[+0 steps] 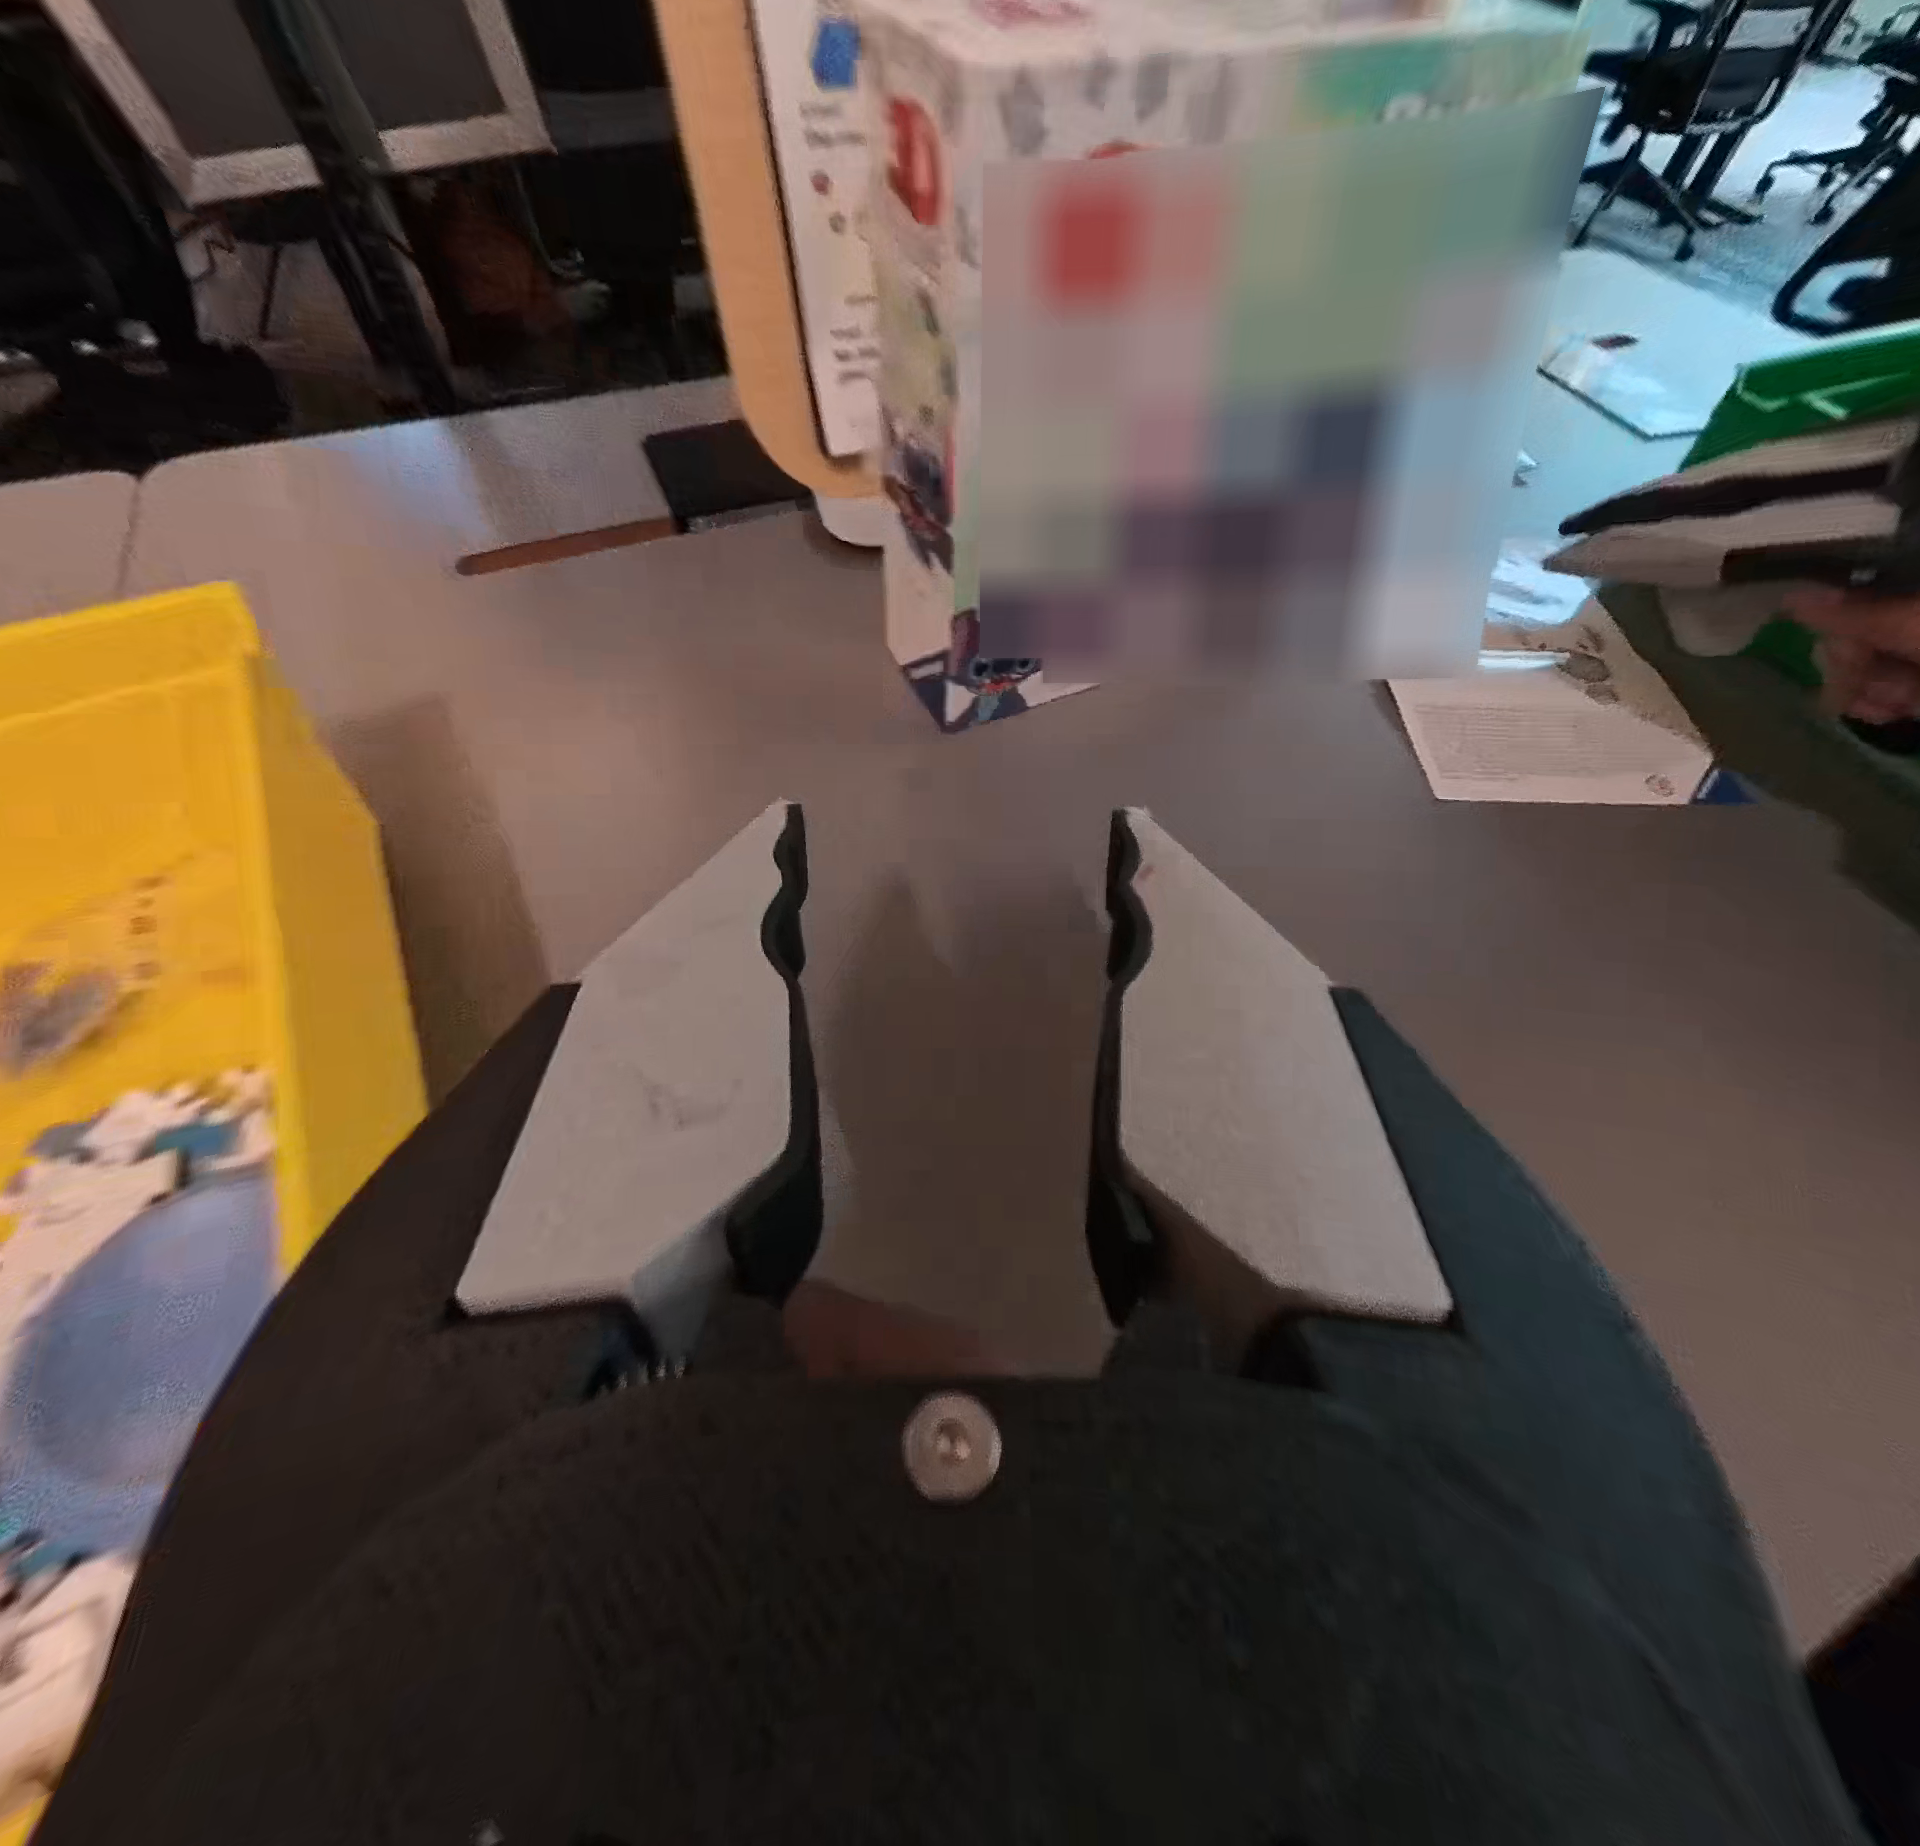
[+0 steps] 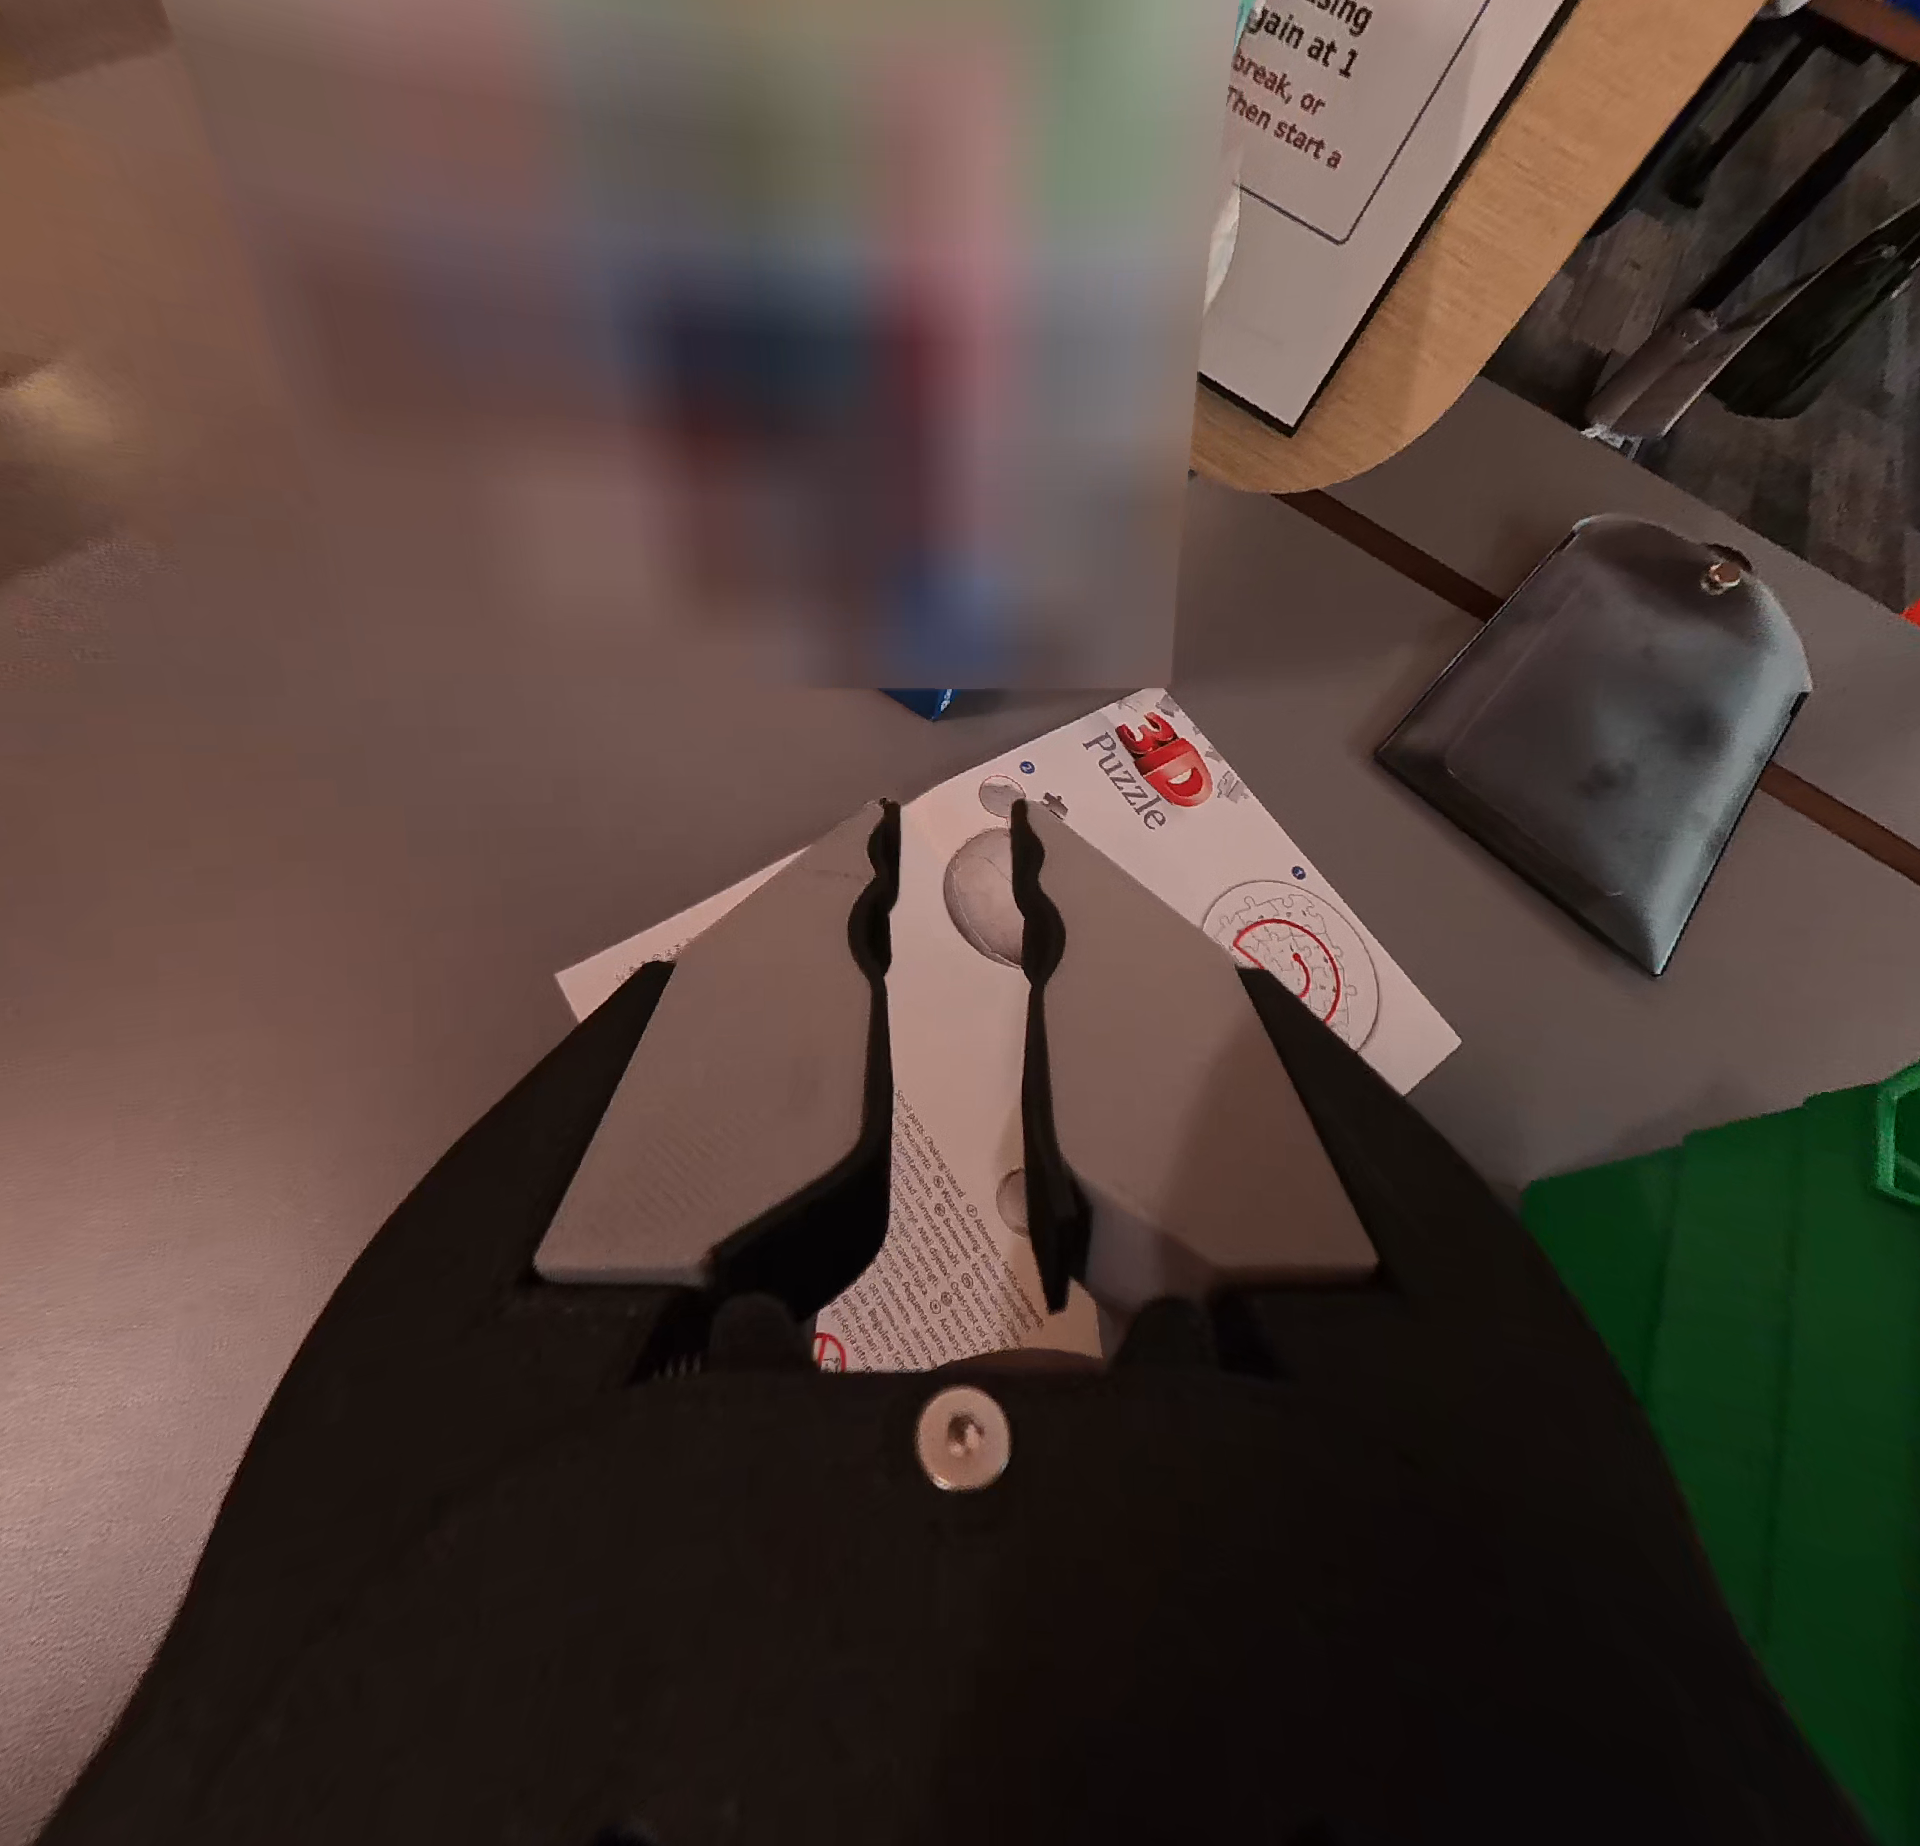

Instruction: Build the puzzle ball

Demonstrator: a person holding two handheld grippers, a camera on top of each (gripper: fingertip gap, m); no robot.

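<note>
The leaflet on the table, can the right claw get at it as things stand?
Probably yes. The right claw hangs right over the leaflet, open a little, with nothing between them. The sheet lies flat on the table, so pinching an edge may be awkward.

Left black two-finger gripper with grey wedge-shaped fingers (image 1: 954, 820): jaws spread wide, nothing between them, tips pointing forward and slightly down, hovering. Right black two-finger gripper with matching grey fingers (image 2: 951, 809): jaws parted by a narrow gap, nothing gripped, angled downward. Also seen from the left wrist, side-on at far right (image 1: 1621, 539).
</note>
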